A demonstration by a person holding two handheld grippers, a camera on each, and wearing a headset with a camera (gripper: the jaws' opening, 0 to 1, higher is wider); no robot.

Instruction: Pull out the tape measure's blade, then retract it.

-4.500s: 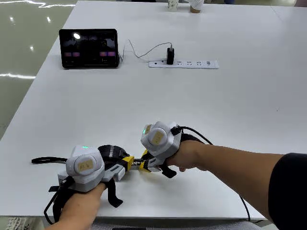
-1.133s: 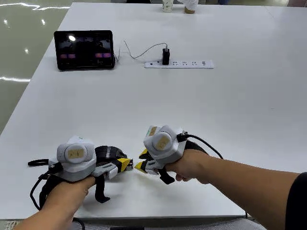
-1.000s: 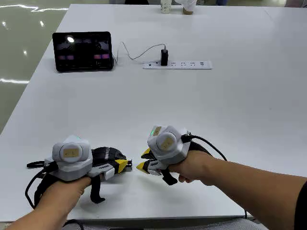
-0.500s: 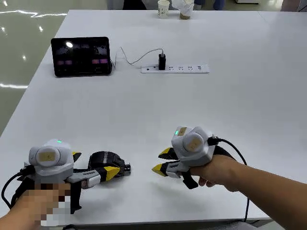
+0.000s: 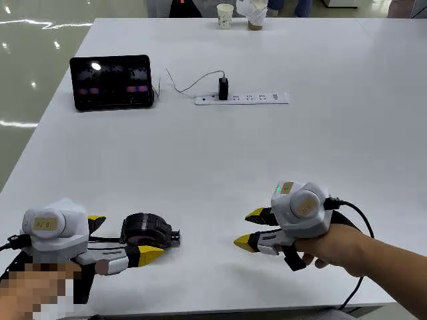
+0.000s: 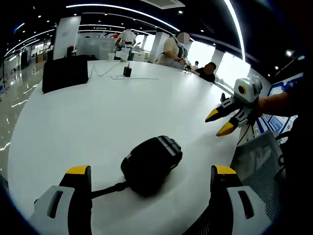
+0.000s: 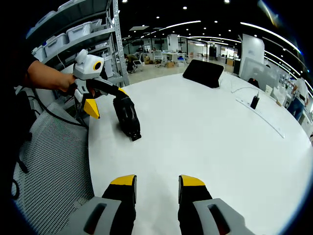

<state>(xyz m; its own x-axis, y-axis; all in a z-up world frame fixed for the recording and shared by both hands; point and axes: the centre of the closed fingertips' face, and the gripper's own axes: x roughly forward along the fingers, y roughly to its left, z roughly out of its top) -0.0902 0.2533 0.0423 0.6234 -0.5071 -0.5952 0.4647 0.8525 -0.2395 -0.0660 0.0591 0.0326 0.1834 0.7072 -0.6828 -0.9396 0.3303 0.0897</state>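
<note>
White tabletop (image 5: 267, 153), tape measure (image 5: 143, 230) mouth rightward

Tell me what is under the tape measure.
The tape measure lies directly on the white table, just ahead of the open left gripper. Nothing shows beneath it except tabletop. Its own body covers the contact spot, so that patch cannot be seen.

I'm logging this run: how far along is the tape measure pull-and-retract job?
Done, apparently: the tape measure shows nothing drawn out, so it sits retracted. In hand: nothing; it lies on the table between the jaws of the open left gripper, and the right gripper is open and apart. Left: likely nothing, though whether the pull ever happened can't be told here.
</note>
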